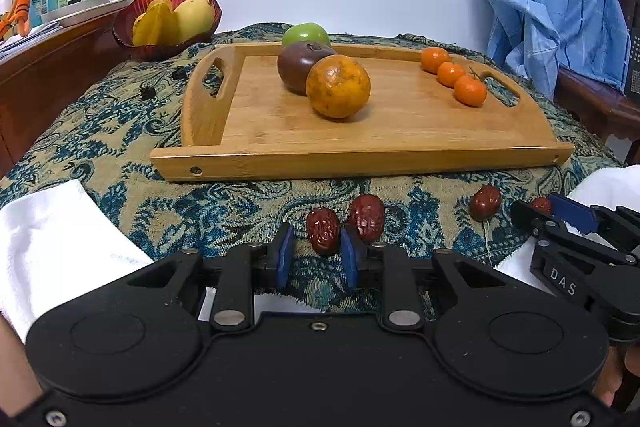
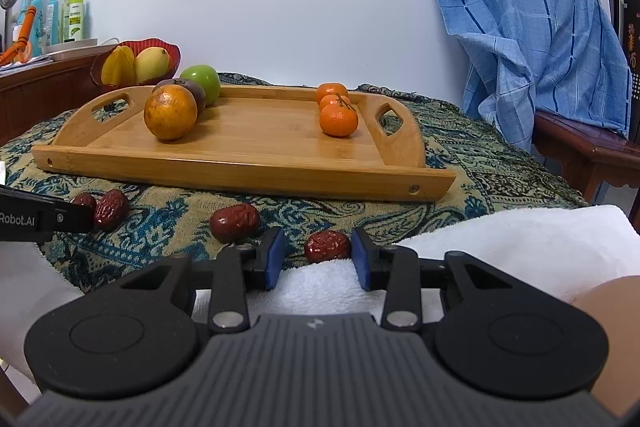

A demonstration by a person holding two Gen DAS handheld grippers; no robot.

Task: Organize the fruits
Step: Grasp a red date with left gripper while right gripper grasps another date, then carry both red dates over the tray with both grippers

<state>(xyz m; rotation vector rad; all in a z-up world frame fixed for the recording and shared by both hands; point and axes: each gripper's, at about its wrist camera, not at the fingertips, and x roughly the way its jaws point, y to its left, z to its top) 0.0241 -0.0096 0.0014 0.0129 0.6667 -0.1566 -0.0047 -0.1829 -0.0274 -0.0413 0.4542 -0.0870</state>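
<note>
Four red dates lie on the patterned cloth near the desk's front edge, one (image 1: 323,235) squeezed in the left hand-held gripper (image 1: 316,255), one (image 2: 327,246) held in the right hand-held gripper (image 2: 318,254), with the wooden tray (image 1: 280,159) behind.

Left tongs (image 1: 316,251) and right tongs (image 2: 318,254) nearly closed, angled downward.

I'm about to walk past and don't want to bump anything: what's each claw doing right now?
Left gripper: closed on the leftmost date.
Right gripper: closed on the rightmost date.
</note>
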